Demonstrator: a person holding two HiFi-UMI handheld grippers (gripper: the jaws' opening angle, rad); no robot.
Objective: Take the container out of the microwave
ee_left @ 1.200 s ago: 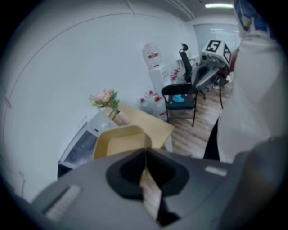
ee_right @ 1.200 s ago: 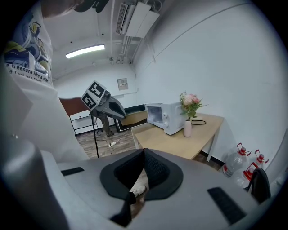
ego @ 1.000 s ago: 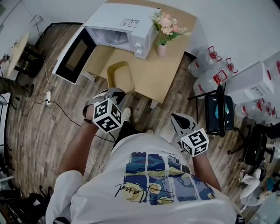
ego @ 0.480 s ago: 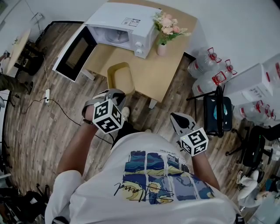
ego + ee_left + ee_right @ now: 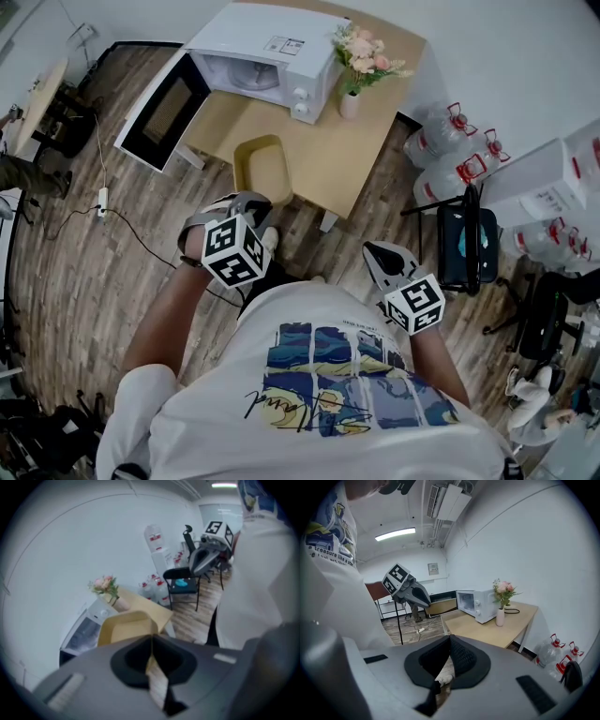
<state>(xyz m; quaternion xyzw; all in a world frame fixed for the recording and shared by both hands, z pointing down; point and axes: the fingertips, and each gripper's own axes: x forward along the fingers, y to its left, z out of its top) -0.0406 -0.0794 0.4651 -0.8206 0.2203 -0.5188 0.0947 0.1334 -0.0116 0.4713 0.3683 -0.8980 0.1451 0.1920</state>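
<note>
The white microwave (image 5: 267, 52) stands at the back of the wooden table (image 5: 347, 159) with its door (image 5: 159, 117) swung wide open. A yellow container (image 5: 261, 169) rests on the table near the front edge, outside the microwave. My left gripper (image 5: 246, 202) hovers just in front of the container's near rim, jaws shut with nothing between them. From the left gripper view the container (image 5: 124, 626) lies right beyond the shut left gripper (image 5: 151, 638). My right gripper (image 5: 380, 255) hangs over the floor to the right, also shut and empty. The right gripper (image 5: 450, 639) faces the microwave (image 5: 476, 604).
A vase of pink flowers (image 5: 349, 101) sits beside the microwave. Large water bottles (image 5: 445, 155) and a black chair (image 5: 469, 239) stand to the table's right. A cable and power strip (image 5: 103, 202) lie on the wooden floor at the left.
Both grippers stay in nearly the same place and remain shut. Only the head view has shifted a little.
</note>
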